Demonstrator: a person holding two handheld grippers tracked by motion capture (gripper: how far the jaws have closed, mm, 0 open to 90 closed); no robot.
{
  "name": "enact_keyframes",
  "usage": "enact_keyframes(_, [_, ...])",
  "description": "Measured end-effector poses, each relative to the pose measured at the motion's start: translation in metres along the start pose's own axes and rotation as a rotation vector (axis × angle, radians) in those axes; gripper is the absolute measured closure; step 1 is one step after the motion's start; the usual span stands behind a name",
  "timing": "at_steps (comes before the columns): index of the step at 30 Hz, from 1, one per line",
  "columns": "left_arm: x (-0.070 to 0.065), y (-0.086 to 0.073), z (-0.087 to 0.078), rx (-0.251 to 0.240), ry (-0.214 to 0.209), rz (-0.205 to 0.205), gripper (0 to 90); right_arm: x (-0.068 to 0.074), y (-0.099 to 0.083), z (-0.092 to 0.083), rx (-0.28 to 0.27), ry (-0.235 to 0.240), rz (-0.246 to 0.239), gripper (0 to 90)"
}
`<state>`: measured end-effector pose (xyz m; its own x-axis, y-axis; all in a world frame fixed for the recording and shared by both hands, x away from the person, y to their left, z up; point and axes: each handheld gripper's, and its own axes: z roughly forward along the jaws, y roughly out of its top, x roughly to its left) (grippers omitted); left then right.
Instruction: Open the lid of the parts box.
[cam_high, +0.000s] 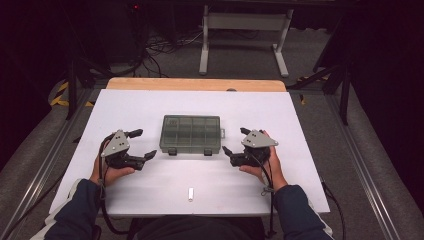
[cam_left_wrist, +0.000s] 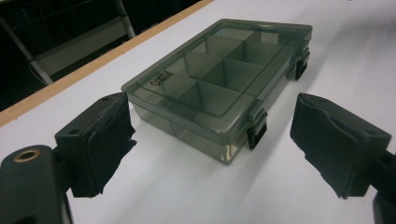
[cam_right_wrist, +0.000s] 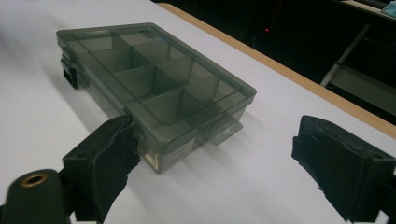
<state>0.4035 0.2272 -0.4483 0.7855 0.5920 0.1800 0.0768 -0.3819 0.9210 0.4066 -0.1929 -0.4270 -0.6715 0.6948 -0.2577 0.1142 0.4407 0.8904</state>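
White tabletop (cam_high: 150, 107) bears a closed compartment box (cam_high: 190, 134) between the spread, empty left hand-held gripper (cam_high: 142, 144) and right hand-held gripper (cam_high: 235, 141)

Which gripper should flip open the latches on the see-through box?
Probably the left gripper. Its open jaws face the box's latch side, with one black latch close ahead. The right gripper, also open, faces the box's end with the tab.
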Motion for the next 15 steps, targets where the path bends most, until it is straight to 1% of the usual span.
enact_keyframes(1, [0.001, 0.001, 0.002, 0.001, -0.003, -0.001, 13.7, 0.000, 0.000, 0.000, 0.000, 0.000, 0.000, 12.8])
enact_keyframes(3, [0.005, 0.003, 0.008, 0.000, -0.003, -0.007, 13.7, -0.003, 0.002, 0.007, 0.007, -0.003, 0.006, 12.7])
enact_keyframes(6, [0.011, 0.006, 0.016, 0.001, -0.006, -0.019, 13.6, -0.008, 0.006, 0.017, 0.020, 0.022, 0.018, 12.6])
enact_keyframes(7, [0.012, 0.007, 0.017, 0.001, -0.006, -0.021, 13.7, -0.009, 0.009, 0.019, 0.016, 0.035, 0.025, 12.5])
enact_keyframes(8, [0.013, 0.008, 0.019, 0.000, -0.010, -0.021, 13.7, -0.009, 0.009, 0.019, 0.016, 0.035, 0.025, 12.5])
enact_keyframes(9, [0.013, 0.009, 0.023, 0.006, -0.011, -0.019, 13.8, -0.009, 0.010, 0.021, 0.017, 0.035, 0.024, 12.3])
enact_keyframes(10, [0.014, 0.009, 0.025, 0.009, -0.012, -0.017, 13.8, -0.009, 0.014, 0.024, 0.016, 0.052, 0.026, 11.8])
enact_keyframes(12, [0.014, 0.010, 0.030, 0.012, -0.021, -0.020, 13.7, -0.008, 0.015, 0.026, 0.015, 0.057, 0.025, 11.9])
enact_keyframes(13, [0.013, 0.010, 0.031, 0.022, -0.024, -0.017, 13.7, -0.008, 0.015, 0.026, 0.015, 0.057, 0.025, 11.9])
enact_keyframes(14, [0.012, 0.009, 0.033, 0.041, -0.037, -0.011, 13.0, -0.006, 0.016, 0.029, 0.023, 0.076, 0.026, 11.9])
enact_keyframes(15, [0.012, 0.008, 0.033, 0.044, -0.041, -0.016, 12.8, -0.005, 0.016, 0.030, 0.030, 0.083, 0.022, 11.9])
